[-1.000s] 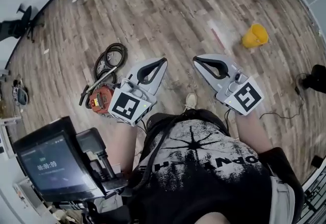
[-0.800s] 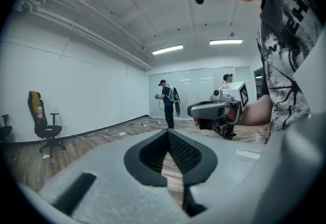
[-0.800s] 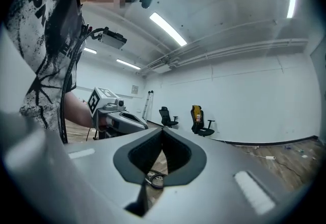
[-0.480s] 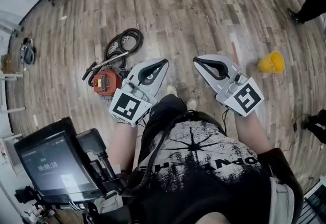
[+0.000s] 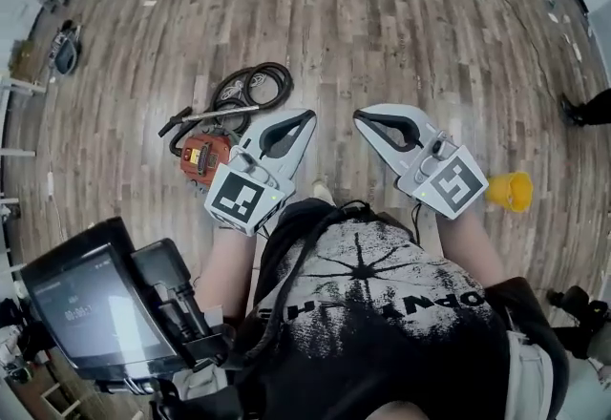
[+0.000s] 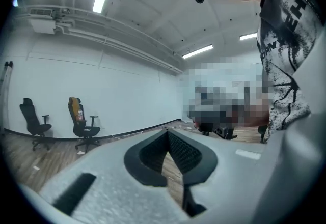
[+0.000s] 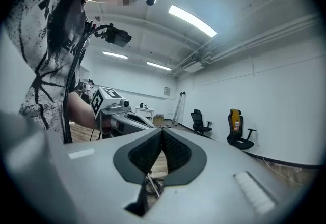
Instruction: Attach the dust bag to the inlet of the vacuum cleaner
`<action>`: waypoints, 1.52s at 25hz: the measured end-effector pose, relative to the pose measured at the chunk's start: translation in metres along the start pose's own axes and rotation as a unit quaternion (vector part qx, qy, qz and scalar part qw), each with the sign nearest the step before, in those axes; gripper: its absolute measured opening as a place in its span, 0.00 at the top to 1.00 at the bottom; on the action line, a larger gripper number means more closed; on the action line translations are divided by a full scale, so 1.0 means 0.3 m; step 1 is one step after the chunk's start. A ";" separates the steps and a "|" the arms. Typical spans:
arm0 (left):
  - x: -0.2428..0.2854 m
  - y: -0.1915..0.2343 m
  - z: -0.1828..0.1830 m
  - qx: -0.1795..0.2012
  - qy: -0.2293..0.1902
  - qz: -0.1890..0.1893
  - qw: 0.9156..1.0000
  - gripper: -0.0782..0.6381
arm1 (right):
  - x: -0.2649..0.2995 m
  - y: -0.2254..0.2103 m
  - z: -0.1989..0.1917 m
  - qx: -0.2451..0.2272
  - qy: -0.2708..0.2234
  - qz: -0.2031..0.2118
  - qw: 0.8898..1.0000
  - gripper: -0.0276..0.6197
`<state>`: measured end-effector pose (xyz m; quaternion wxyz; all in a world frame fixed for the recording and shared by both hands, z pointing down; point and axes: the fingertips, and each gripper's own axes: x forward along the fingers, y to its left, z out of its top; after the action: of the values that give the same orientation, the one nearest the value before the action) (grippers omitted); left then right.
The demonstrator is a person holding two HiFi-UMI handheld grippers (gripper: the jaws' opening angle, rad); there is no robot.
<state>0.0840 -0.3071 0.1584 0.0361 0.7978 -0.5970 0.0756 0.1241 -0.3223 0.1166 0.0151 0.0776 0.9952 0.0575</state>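
Well, both hand-held grippers are hanging level in front of the person, side by side, each clenched on nothing: the left hand-held gripper (image 5: 306,114) and the right hand-held gripper (image 5: 359,115) are holding their jaws pressed together, as a second ago. The person is turning, so the wooden floor (image 5: 382,17) is swinging round beneath: the yellow object (image 5: 513,191), earlier far ahead on the right, is now lying close by the right forearm. The red vacuum cleaner (image 5: 203,158) and its coiled hose (image 5: 254,84) are lying on the floor just left of the left one
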 end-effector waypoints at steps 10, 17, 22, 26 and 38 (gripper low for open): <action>-0.109 0.361 -0.014 -0.047 0.009 0.124 0.991 0.89 | 0.453 -0.090 0.051 -0.017 -0.017 0.147 0.989 0.95; -0.222 0.525 -0.018 -0.084 0.008 0.300 0.950 0.89 | 0.683 -0.067 0.028 -0.003 -0.050 0.336 0.941 0.95; -0.288 0.516 -0.042 -0.115 -0.015 0.441 0.890 0.89 | 0.692 -0.059 -0.030 0.005 -0.055 0.456 0.888 0.95; -0.363 0.472 -0.090 -0.140 -0.006 0.513 0.847 0.89 | 0.700 -0.074 -0.090 0.020 -0.046 0.498 0.866 0.95; -0.521 0.317 -0.173 -0.141 0.010 0.558 0.818 0.89 | 0.661 0.113 -0.177 0.008 -0.008 0.542 0.840 0.95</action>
<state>-0.0541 -0.1783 0.1809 0.1053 0.3138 -0.9436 0.0057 -0.0686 -0.2639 0.1692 -0.0114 0.6051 0.7946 0.0481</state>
